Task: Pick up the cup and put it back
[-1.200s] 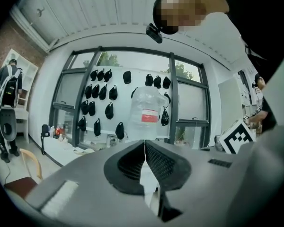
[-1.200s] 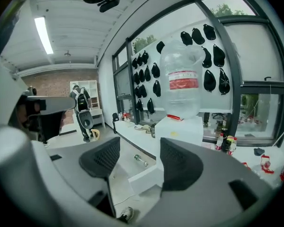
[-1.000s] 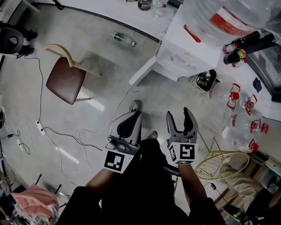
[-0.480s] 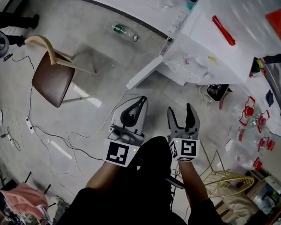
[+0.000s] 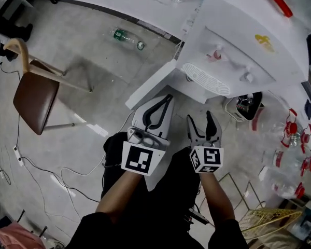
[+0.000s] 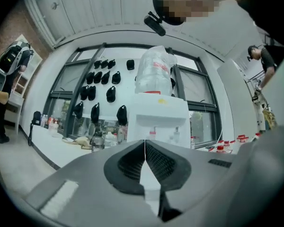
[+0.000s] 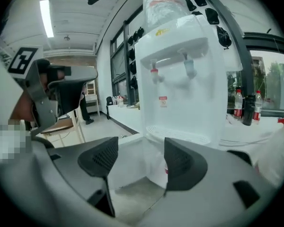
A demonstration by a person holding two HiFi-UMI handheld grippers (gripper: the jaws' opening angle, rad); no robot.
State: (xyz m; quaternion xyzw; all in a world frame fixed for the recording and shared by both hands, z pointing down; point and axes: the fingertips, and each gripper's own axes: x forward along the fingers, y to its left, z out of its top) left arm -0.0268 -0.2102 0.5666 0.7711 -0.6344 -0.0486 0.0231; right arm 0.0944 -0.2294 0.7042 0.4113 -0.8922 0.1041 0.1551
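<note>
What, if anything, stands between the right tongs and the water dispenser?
Nothing visible does. The right tongs, empty, with jaws that have just been opening, face the dispenser directly. Its open door lies left of that path. I see no cup.

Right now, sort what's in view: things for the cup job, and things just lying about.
For the job: left gripper, shut; right gripper, open; water dispenser, likely where the cup belongs. No cup can be made out.
Lying about: bottle on the floor; chair; wire basket.
</note>
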